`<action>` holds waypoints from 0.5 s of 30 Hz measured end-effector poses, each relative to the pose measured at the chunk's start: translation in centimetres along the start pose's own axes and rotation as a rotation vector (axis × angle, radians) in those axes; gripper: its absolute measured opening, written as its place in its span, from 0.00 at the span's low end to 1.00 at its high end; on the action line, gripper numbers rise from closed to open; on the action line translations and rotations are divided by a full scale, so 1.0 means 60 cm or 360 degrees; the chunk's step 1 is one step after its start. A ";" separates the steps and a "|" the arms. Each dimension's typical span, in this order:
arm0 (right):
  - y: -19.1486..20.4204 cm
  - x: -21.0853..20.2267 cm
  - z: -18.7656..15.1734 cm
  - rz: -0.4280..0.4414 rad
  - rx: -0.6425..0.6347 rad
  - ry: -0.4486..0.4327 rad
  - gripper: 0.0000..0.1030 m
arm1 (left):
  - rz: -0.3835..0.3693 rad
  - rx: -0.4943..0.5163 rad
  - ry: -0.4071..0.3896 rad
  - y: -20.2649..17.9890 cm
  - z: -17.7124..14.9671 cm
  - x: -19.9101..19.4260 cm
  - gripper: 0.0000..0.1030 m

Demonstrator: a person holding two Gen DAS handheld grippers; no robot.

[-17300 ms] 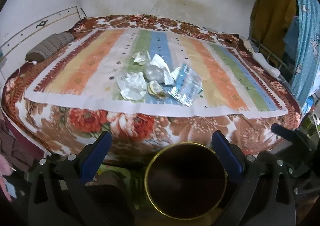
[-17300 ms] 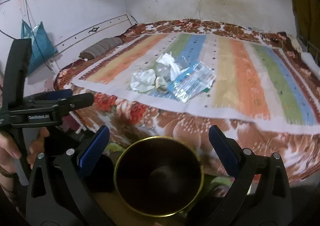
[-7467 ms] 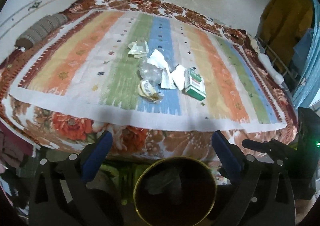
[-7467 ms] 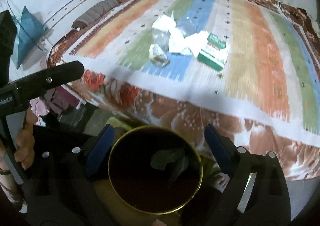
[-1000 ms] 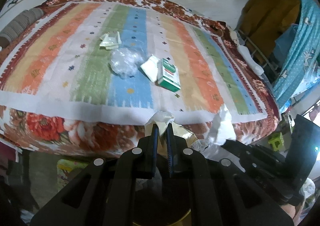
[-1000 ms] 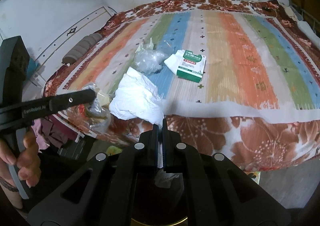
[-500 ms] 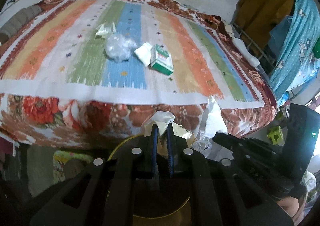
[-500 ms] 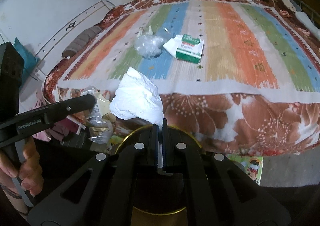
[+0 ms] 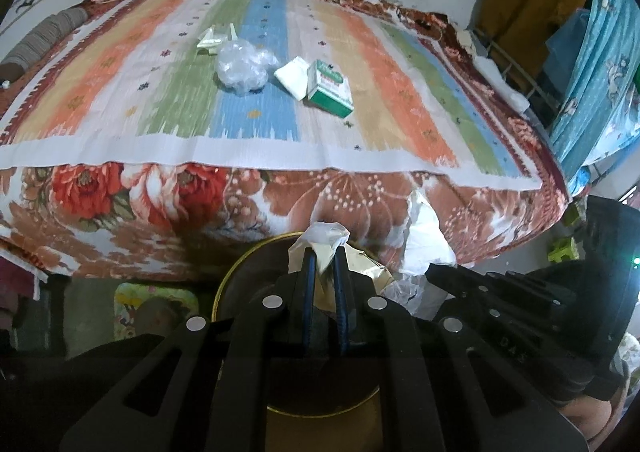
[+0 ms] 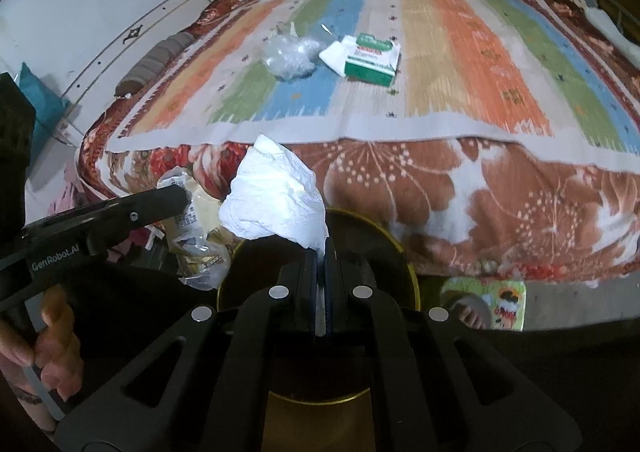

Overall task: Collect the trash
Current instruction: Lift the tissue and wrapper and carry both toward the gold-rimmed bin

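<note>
My left gripper (image 9: 323,252) is squeezed shut on a crinkly yellow-and-clear plastic wrapper (image 9: 320,242). My right gripper (image 10: 321,248) is squeezed shut on a soft, crumpled white paper tissue (image 10: 276,200). I hold both over the round dark bin with a gold rim (image 10: 408,268), which stands right next to the bed with the striped cloth (image 9: 120,92). Four bits of trash lie on the bed, past the bin: one green and white cardboard box (image 9: 329,88), one flat white paper (image 9: 292,74) touching it, one shiny clear plastic ball (image 9: 242,68), and one folded pale paper (image 9: 212,40).
</note>
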State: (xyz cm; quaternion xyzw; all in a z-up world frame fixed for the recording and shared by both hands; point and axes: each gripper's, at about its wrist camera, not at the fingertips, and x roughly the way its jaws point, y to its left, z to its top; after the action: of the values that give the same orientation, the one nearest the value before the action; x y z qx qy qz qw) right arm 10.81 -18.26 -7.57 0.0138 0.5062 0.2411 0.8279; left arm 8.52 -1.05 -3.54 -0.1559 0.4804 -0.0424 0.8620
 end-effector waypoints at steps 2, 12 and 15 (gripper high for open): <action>-0.004 0.008 -0.008 -0.0009 0.0028 0.0036 0.02 | 0.0015 -0.0010 0.0016 0.002 -0.005 0.004 0.09; -0.014 0.041 -0.026 -0.0033 0.0111 0.0174 0.02 | 0.0106 -0.0029 0.0122 0.006 -0.027 0.030 0.09; -0.017 0.045 -0.028 -0.0059 0.0134 0.0178 0.02 | 0.0120 -0.0057 0.0150 0.010 -0.028 0.038 0.09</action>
State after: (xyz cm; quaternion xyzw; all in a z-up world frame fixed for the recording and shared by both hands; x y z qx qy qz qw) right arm 10.77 -18.43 -10.89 0.0258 0.5615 0.2045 0.8014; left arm 8.29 -1.35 -6.42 -0.1509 0.5268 -0.0088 0.8365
